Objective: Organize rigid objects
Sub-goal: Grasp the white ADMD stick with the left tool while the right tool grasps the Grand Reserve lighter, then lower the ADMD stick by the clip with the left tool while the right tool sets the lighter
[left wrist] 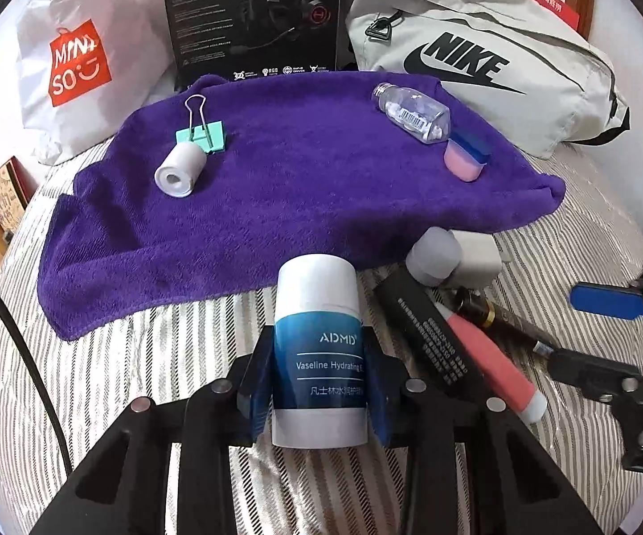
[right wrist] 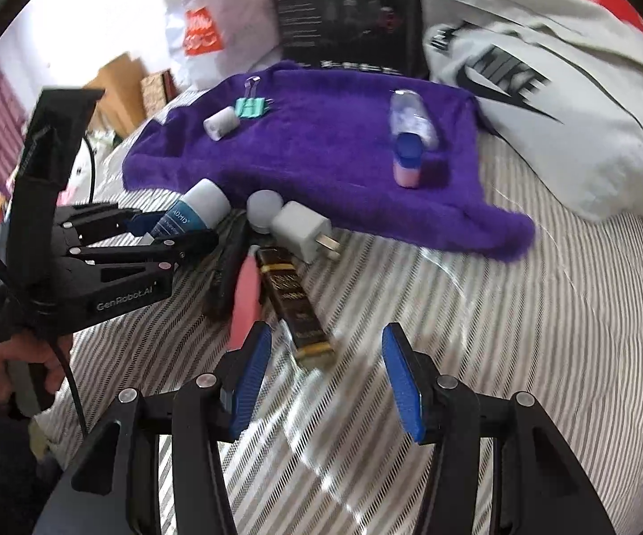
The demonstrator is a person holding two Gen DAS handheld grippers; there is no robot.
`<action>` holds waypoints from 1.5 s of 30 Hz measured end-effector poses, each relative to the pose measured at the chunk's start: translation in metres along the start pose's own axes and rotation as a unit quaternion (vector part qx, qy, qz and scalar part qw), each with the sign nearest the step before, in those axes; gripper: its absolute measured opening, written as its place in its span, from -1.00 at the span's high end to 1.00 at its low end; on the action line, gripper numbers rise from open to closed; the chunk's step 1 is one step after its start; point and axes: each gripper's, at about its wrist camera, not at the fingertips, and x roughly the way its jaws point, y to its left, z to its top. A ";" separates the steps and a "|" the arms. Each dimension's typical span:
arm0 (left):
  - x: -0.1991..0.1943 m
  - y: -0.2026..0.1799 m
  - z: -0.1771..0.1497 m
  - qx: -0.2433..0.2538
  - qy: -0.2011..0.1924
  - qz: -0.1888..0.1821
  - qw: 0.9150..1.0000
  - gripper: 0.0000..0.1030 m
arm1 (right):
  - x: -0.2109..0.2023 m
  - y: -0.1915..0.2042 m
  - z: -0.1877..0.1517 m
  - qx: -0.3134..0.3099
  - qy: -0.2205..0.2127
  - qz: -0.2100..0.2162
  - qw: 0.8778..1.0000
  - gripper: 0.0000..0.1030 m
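Right wrist view is pretty smeared, so the black-gold tube (right wrist: 294,307) label is unreadable. Right gripper (right wrist: 325,379) jaws spread over bare striped bed (right wrist: 499,334), holding nothing. Left gripper (left wrist: 317,383) jaws pinch the Vaseline bottle (left wrist: 319,347) just before the purple towel (left wrist: 303,169).

"ADMD" and "Vaseline Hydrating" read on the blue-and-white bottle (left wrist: 319,356). The white shopping bag (left wrist: 80,62) carries an orange "MINISO" tag, "NIKE" runs across the grey bag (left wrist: 477,67), and "GenRobot.AI" is printed on the left gripper (right wrist: 143,240) body.
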 end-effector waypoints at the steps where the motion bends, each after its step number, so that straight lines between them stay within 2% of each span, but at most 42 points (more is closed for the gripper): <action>1: -0.001 0.001 0.000 0.000 0.000 -0.001 1.000 0.33 | 0.004 0.005 0.002 -0.015 0.003 0.001 1.000 0.00; 8: -0.003 0.006 -0.001 -0.017 -0.005 -0.018 1.000 0.33 | 0.030 0.021 0.009 -0.082 0.028 -0.025 0.996 0.03; 11: -0.004 0.007 -0.002 -0.024 -0.009 -0.024 0.999 0.33 | 0.038 0.024 0.015 -0.096 0.024 -0.014 0.995 0.29; 13: -0.005 0.009 -0.003 -0.023 -0.009 -0.027 0.999 0.34 | 0.040 0.025 0.017 -0.094 0.022 0.002 0.995 0.50; 18: -0.010 0.013 -0.011 -0.018 -0.003 -0.022 1.000 0.34 | 0.031 0.011 0.010 -0.035 0.031 0.021 0.999 0.56; 22: -0.013 0.017 -0.016 -0.014 0.001 -0.021 1.000 0.34 | 0.016 -0.015 -0.007 0.046 0.035 0.013 0.998 0.57; 27: -0.012 0.013 -0.017 -0.008 -0.002 -0.009 1.000 0.33 | 0.012 -0.020 -0.016 0.073 0.039 0.001 0.997 0.56; 33: -0.012 0.014 -0.017 -0.005 -0.004 -0.008 1.000 0.33 | 0.018 0.009 -0.015 0.001 0.050 -0.068 0.996 0.54; 36: -0.013 0.015 -0.017 -0.008 -0.005 -0.009 1.000 0.33 | 0.015 0.005 -0.017 0.007 0.062 -0.054 0.997 0.53; 40: -0.013 0.012 -0.018 -0.006 -0.008 -0.003 1.000 0.33 | 0.013 0.000 -0.020 0.007 0.056 -0.038 0.998 0.49; 45: -0.013 0.010 -0.019 -0.004 -0.010 0.005 1.000 0.33 | 0.016 0.007 -0.018 -0.014 0.054 -0.057 0.997 0.49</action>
